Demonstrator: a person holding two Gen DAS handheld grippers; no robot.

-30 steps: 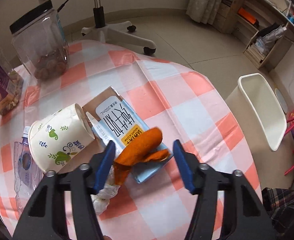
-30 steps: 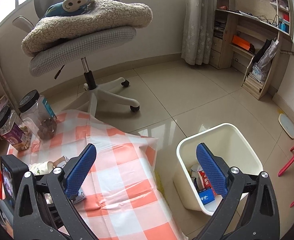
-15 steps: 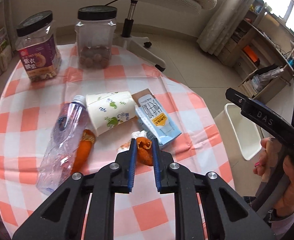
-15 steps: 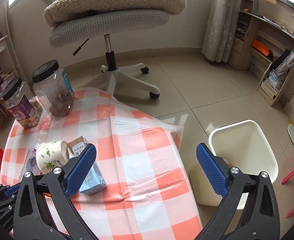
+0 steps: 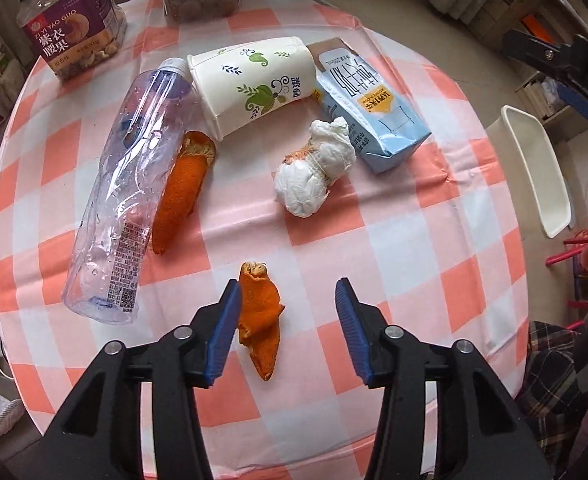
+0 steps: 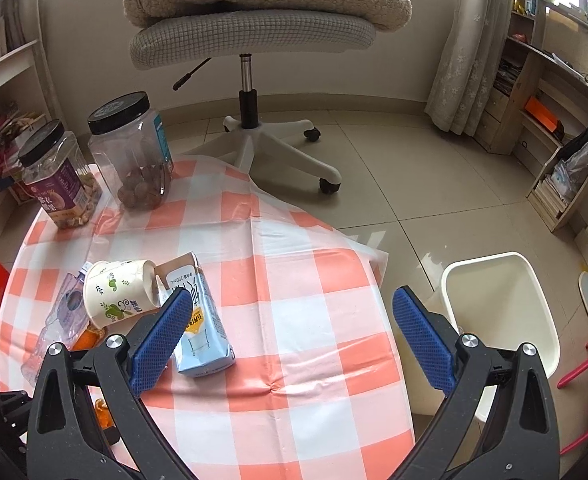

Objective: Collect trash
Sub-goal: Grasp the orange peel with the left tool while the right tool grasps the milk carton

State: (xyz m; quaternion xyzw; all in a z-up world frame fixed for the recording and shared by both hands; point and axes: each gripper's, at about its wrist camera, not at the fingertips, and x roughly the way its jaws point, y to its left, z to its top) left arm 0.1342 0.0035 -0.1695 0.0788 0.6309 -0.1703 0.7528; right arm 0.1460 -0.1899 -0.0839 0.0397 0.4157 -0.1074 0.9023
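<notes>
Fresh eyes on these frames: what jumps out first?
The clutter mid-table: a paper cup on its side, with a clear plastic bottle to its left and a blue milk carton to its right. Nearer the camera, a piece of orange peel lies against the left pad of the open left tool, whose jaws have just been opening. A white bin stands on the floor beside the table's right edge.
</notes>
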